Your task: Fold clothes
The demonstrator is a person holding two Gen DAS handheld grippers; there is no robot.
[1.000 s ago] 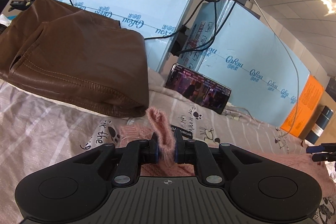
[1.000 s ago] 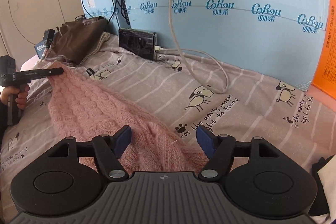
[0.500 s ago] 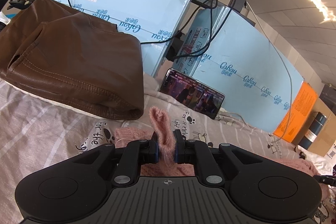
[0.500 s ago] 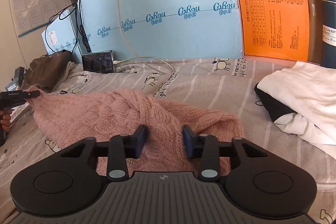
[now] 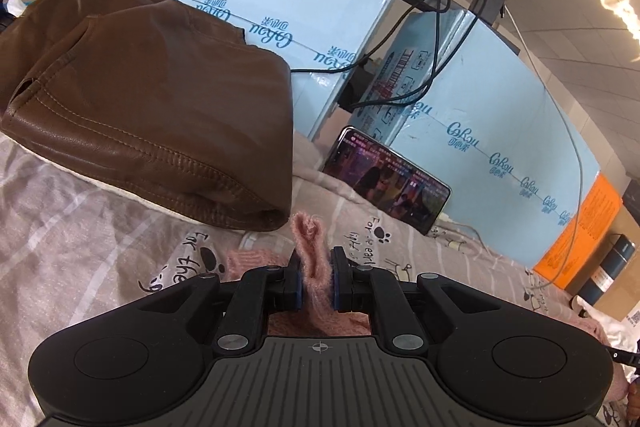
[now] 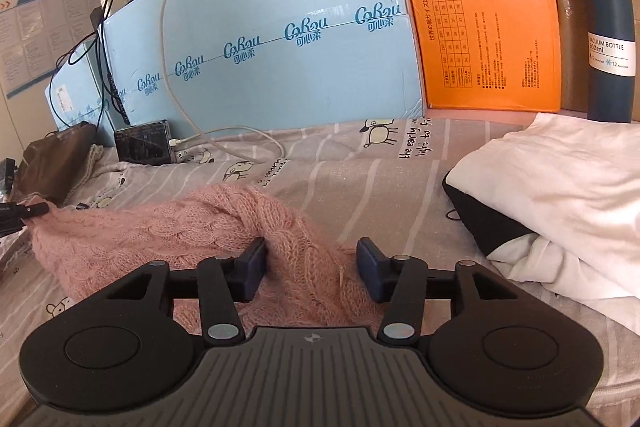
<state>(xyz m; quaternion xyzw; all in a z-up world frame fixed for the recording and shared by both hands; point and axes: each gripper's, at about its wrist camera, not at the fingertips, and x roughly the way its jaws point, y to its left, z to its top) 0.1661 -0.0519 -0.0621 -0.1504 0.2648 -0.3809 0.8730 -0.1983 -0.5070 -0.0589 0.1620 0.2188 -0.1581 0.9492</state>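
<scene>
A pink knitted sweater [image 6: 192, 227] lies bunched on the striped bed sheet [image 6: 360, 179]. My left gripper [image 5: 316, 281] is shut on a fold of the pink sweater [image 5: 310, 251] and holds it just above the sheet, next to a folded brown leather jacket [image 5: 140, 99]. In the right wrist view the left gripper [image 6: 24, 213] pinches the sweater's far left end. My right gripper [image 6: 312, 265] is open, its fingers on either side of a raised ridge of the sweater.
A phone [image 5: 384, 181] leans against blue foam boards [image 5: 480, 115] at the back, with a white cable [image 6: 240, 143]. A white and black garment pile [image 6: 552, 203] lies right. A blue vacuum bottle [image 6: 608, 35] and orange sheet [image 6: 488, 7] stand behind.
My right gripper has opened wider than half a second ago and sits lower over the sweater's right part. My left gripper keeps its hold and has shifted slightly.
</scene>
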